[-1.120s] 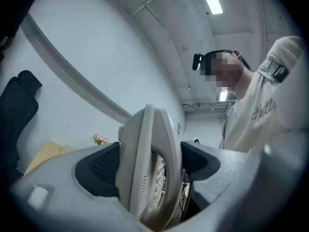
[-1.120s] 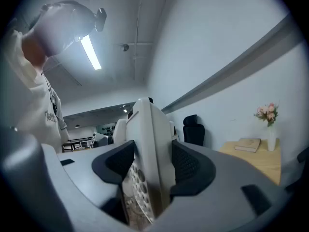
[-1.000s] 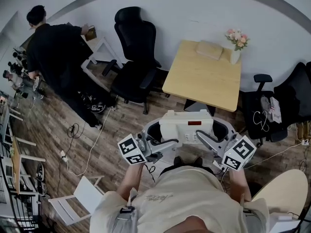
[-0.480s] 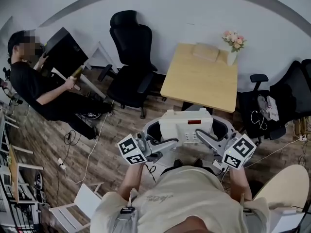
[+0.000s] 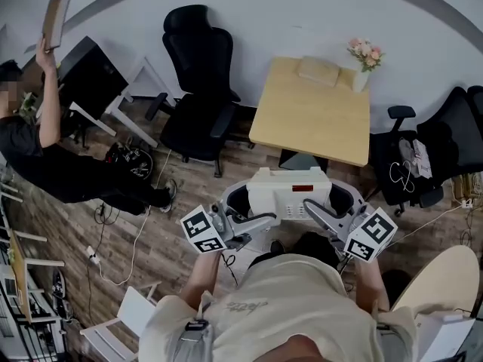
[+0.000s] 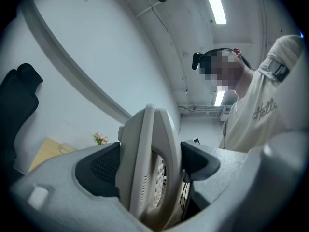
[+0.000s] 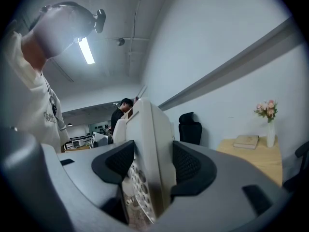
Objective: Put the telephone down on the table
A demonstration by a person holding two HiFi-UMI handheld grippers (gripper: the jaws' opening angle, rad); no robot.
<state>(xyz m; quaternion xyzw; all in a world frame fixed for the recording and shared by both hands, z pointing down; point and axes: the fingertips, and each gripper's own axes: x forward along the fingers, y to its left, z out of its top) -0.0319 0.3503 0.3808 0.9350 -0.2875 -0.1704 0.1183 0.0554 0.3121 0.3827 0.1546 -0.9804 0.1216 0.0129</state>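
Note:
I hold a white desk telephone (image 5: 289, 195) in the air at chest height, above the wooden floor and short of the light wooden table (image 5: 302, 123). My left gripper (image 5: 255, 219) is shut on the telephone's (image 6: 147, 168) left end. At the other end my right gripper (image 5: 317, 211) is shut on the telephone (image 7: 149, 153), whose keypad shows between the black pads. In the head view the phone's red display faces up.
On the table's far edge lie a book (image 5: 318, 70) and a vase of flowers (image 5: 362, 66). A black office chair (image 5: 200, 89) stands left of the table, another chair (image 5: 423, 164) at its right. A person (image 5: 45, 142) at the left raises a board overhead.
The telephone and both grippers stay where they were in my view. The table sits slightly nearer. The person at the left has turned and lifted a board above the head.

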